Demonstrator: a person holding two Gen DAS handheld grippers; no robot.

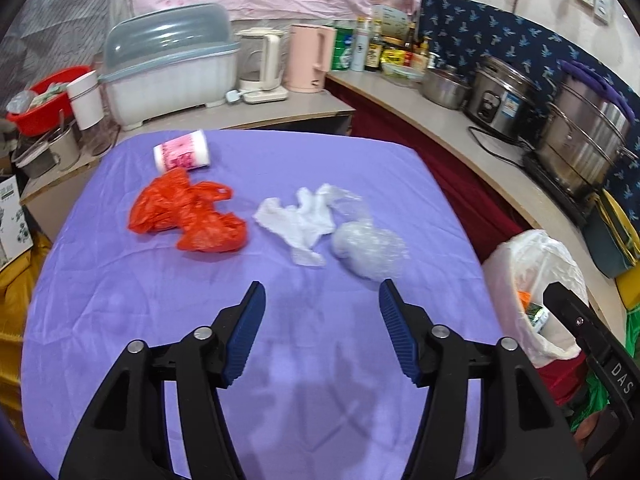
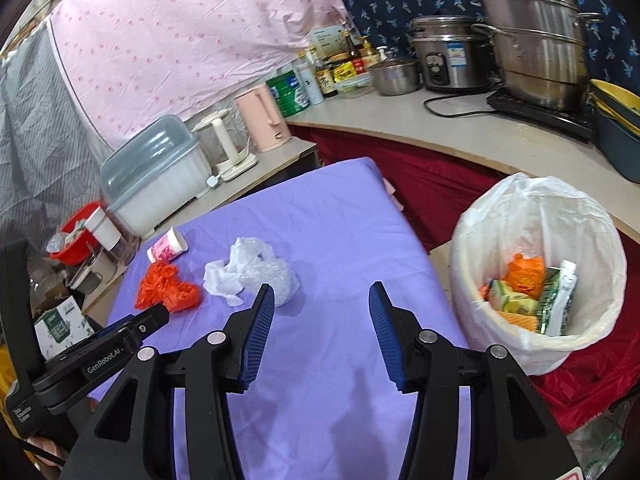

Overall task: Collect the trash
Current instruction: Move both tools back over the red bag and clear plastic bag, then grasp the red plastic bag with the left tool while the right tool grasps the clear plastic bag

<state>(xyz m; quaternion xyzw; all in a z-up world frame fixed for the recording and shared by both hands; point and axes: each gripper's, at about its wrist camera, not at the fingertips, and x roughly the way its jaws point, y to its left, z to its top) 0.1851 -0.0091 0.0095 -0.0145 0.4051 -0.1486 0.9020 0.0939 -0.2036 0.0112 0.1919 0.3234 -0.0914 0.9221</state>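
Note:
On the purple-covered table [image 1: 280, 360] lie a crumpled red plastic bag [image 1: 188, 216], a white tissue [image 1: 296, 220], a clear plastic bag [image 1: 368, 248] and a pink-and-white cup [image 1: 182, 154] on its side. The same trash shows in the right wrist view: red bag [image 2: 168, 290], tissue [image 2: 220, 280], clear bag [image 2: 268, 268], cup [image 2: 166, 246]. My left gripper [image 1: 322, 292] is open and empty, just short of the clear bag. My right gripper [image 2: 322, 296] is open and empty, between the clear bag and the white-lined trash bin [image 2: 536, 216], which holds wrappers.
The bin [image 1: 532, 264] stands off the table's right edge over red cloth. A counter behind holds a dish box [image 1: 168, 76], kettles [image 1: 264, 64], bottles and steel pots [image 1: 580, 136]. A red basin [image 1: 44, 100] and jars sit at the far left.

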